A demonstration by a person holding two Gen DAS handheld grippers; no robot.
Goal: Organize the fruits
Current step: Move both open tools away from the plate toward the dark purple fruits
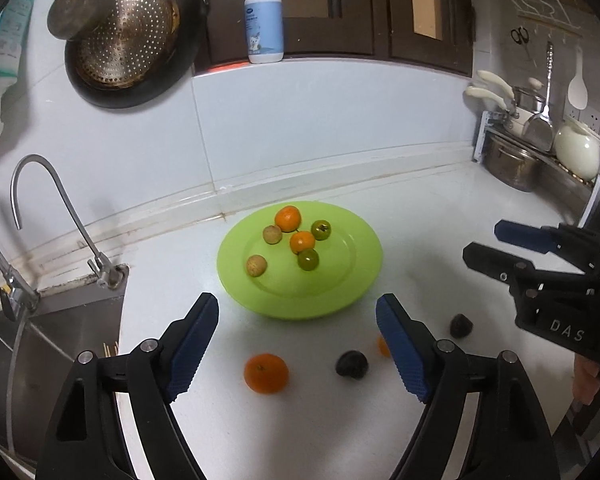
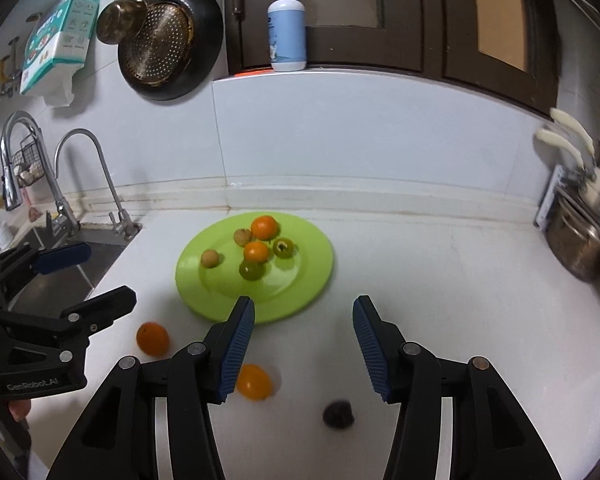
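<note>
green plate (image 1: 236, 276): six fruits (image 1: 302, 241)

Home kitchen: sink faucet (image 1: 56, 200), hanging colander (image 1: 128, 40), pots (image 1: 512, 164).

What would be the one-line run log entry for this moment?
left tool: open, empty | right tool: open, empty | round green plate: six fruits | white counter: four fruits

left black two-finger gripper with blue ribbed pads (image 1: 296, 312) jaws wide apart, nothing held, right matching black gripper (image 2: 303, 314) likewise spread, both angled downward
</note>
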